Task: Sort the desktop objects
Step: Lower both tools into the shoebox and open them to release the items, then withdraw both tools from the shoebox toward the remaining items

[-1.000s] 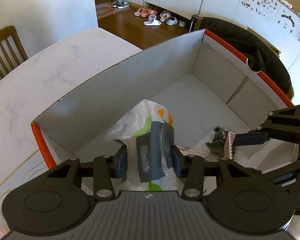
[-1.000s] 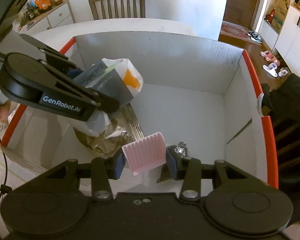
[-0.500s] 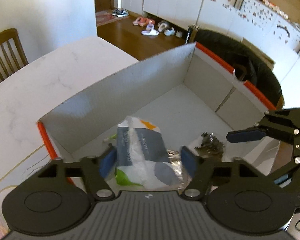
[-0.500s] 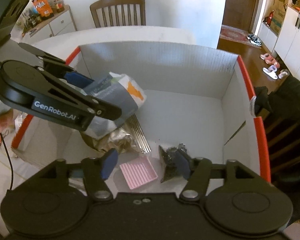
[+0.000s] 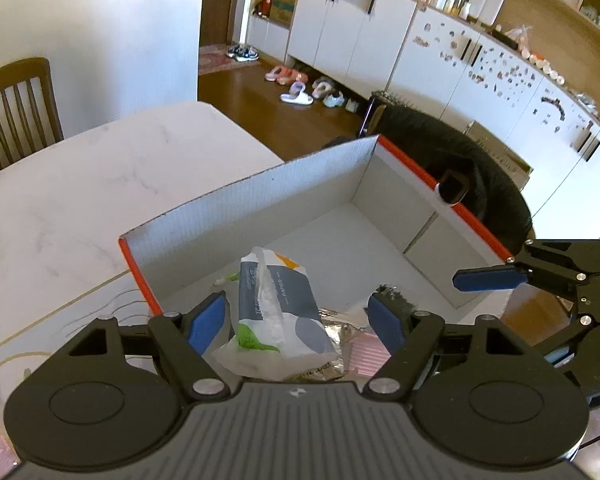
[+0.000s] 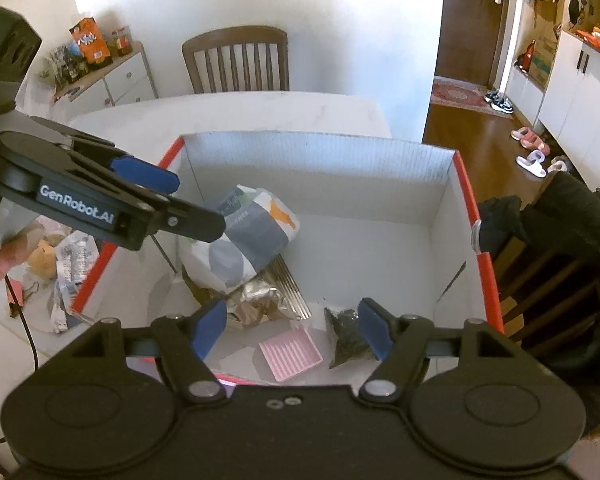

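Both grippers are hanging over the box (image 6: 452, 184) and carrying nothing. My left gripper (image 5: 296, 322) is standing with its jaws spread, the blue pads clear of the tissue pack (image 5: 278, 308), which is lying below them on the box floor. My right gripper (image 6: 290, 326) is opening its jaws right now; nothing is between them, and the pink comb (image 6: 291, 354) and the dark bag (image 6: 346, 338) are resting on the floor underneath, apart from the pads.

From the right wrist view I am seeing the tissue pack (image 6: 252, 236) leaning against the left wall of the box, over crumpled foil (image 6: 260, 296) and a bundle of thin sticks (image 6: 290, 284). The comb is lying flat near the front wall, just beside the dark bag, which is nearer the right wall. The far half of the floor is bare white.

I am also seeing the left gripper (image 6: 148, 192) from the side in that view, above the box's left rim, with a hand (image 6: 4, 256) on its handle. Outside that rim, loose wrappers (image 6: 70, 264) are lying on the table (image 5: 80, 192). A wooden chair (image 6: 236, 62) is standing beyond the table.
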The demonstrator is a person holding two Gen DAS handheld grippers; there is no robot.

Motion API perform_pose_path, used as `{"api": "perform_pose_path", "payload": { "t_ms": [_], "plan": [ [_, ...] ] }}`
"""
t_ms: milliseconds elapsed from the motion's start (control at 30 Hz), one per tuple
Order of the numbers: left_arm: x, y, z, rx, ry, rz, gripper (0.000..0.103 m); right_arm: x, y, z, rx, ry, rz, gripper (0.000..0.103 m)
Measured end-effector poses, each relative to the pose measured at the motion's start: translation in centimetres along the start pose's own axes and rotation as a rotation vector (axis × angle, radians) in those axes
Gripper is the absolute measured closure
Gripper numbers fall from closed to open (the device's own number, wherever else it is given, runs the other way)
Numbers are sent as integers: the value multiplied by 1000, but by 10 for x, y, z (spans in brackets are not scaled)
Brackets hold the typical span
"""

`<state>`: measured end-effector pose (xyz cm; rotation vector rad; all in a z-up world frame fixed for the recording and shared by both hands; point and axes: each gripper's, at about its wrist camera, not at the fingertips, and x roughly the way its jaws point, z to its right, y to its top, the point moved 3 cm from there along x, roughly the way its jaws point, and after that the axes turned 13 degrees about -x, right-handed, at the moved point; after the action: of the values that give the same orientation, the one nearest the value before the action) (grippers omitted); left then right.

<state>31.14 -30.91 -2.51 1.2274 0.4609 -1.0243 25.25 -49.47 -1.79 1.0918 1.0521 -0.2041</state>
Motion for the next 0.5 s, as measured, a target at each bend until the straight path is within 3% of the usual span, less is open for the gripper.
{"api": "perform_pose_path", "payload": {
  "t_ms": [500],
  "plan": [
    [-77, -21, -24, -25, -44, 107, 25, -32, 14, -45, 57, -6, 87, 22]
  ]
}}
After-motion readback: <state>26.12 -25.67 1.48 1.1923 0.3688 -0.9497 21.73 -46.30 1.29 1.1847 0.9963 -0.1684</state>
